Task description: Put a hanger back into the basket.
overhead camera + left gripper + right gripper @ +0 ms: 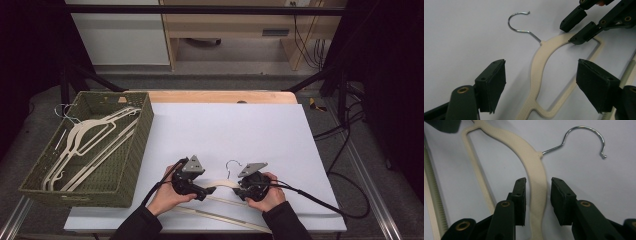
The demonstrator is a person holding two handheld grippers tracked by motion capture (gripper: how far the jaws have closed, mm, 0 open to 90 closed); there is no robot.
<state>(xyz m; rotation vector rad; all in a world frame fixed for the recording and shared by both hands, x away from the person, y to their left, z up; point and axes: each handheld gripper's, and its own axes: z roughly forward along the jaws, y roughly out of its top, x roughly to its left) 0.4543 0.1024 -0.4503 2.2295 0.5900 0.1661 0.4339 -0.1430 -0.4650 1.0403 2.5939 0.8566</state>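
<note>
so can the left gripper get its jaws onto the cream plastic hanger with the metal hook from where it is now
Probably yes. The left gripper stands open astride the cream plastic hanger's shoulder, with nothing between. The right gripper, farther along the same shoulder, seems clear of it.

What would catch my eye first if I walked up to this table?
Two hand-held grippers, the left and the right, meet over a cream clothes hanger with a metal hook near the white table's front edge. At the left stands a green woven basket holding more hangers.
</note>
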